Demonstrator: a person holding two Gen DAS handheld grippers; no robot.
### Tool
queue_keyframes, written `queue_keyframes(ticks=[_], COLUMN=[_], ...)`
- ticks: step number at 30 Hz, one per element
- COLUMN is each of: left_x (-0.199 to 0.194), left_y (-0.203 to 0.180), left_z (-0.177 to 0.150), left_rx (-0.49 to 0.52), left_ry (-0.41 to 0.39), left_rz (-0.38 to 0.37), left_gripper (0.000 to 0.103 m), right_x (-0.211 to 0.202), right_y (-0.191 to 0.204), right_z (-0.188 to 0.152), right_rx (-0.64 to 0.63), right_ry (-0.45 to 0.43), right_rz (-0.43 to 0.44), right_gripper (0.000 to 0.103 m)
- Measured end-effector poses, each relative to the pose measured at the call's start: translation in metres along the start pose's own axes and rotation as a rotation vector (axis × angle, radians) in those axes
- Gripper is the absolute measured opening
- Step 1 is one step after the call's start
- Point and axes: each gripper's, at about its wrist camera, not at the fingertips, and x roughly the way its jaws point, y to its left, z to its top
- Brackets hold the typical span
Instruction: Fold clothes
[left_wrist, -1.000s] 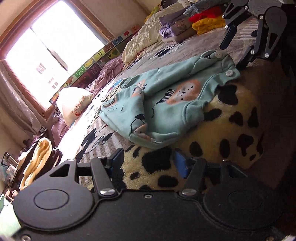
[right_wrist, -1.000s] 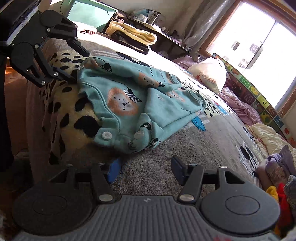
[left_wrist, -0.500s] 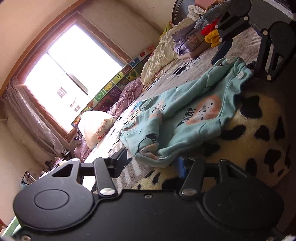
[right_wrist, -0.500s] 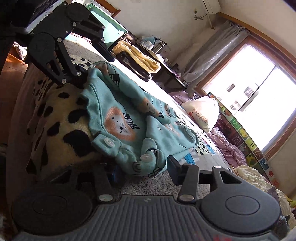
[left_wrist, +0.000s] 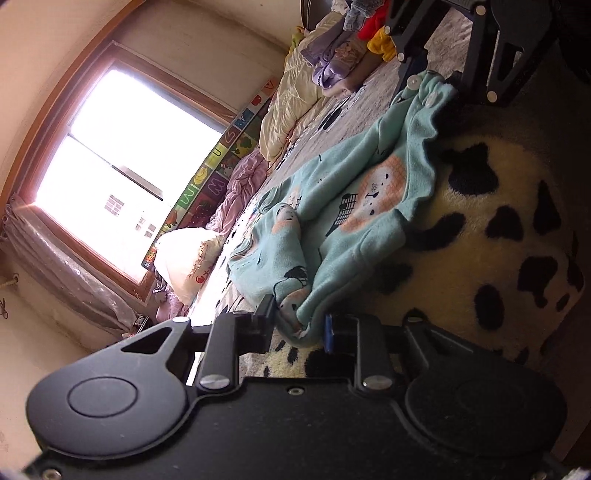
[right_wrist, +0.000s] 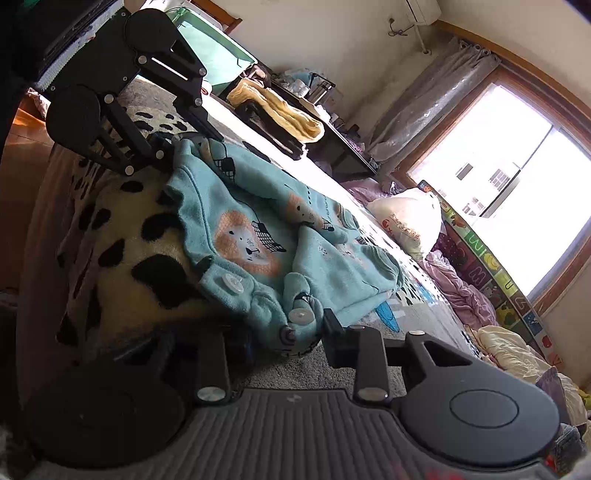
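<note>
Both grippers clamp the romper (left_wrist: 351, 206) at the bed's near edge: left gripper (left_wrist: 299, 325) on one corner, right gripper (right_wrist: 286, 332) on the snap corner. Thin bites on bunched fleece may slip, skewing the fold.

The garment (left_wrist: 354, 206) was soft, matt fleece-like cloth with smooth plastic snap buttons (right_wrist: 232, 283). The spotted blanket (left_wrist: 509, 236) beneath was shaggy plush. Both tongs, left (left_wrist: 300, 325) and right (right_wrist: 286, 338), were matt black plastic with shiny metal screws (left_wrist: 209, 380).
</note>
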Motion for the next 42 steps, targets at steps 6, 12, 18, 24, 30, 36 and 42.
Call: queue_keyframes(ticks=[6, 12, 18, 24, 30, 36, 42], left_x=[-0.008, -0.007, -0.006, -0.002, 0.034, 0.107, 0.179], left_y=[-0.001, -0.004, 0.013, 0.071, 0.145, 0.212, 0.228], left_z=[-0.008, -0.009, 0.001, 0.02, 0.031, 0.034, 0.012], left_rx=[0.042, 0.095, -0.003, -0.216, -0.535, -0.88, -1.179], left_ry=[-0.047, -0.045, -0.001, 0.004, -0.005, 0.018, 0.058], left_rz=[0.052, 0.027, -0.054, -0.135, -0.276, -0.379, -0.418], left_gripper=[0.059, 0.027, 0.019, 0.019, 0.019, 0.019, 0.017], right_x=[-0.002, -0.003, -0.01, 0.003, 0.042, 0.116, 0.185], right_y=[0.007, 0.004, -0.022, -0.08, -0.171, -0.247, -0.275], right_z=[-0.001, -0.001, 0.01, 0.041, 0.079, 0.078, 0.045], right_rx=[-0.057, -0.033, 0.061, 0.142, 0.282, 0.545, 0.793], right_ry=[-0.018, -0.014, -0.028, -0.013, -0.035, -0.03, -0.008], right_rz=[-0.05, -0.01, 0.027, 0.137, 0.221, 0.289, 0.34], right_gripper=[0.047, 0.031, 0.025, 0.024, 0.024, 0.022, 0.022])
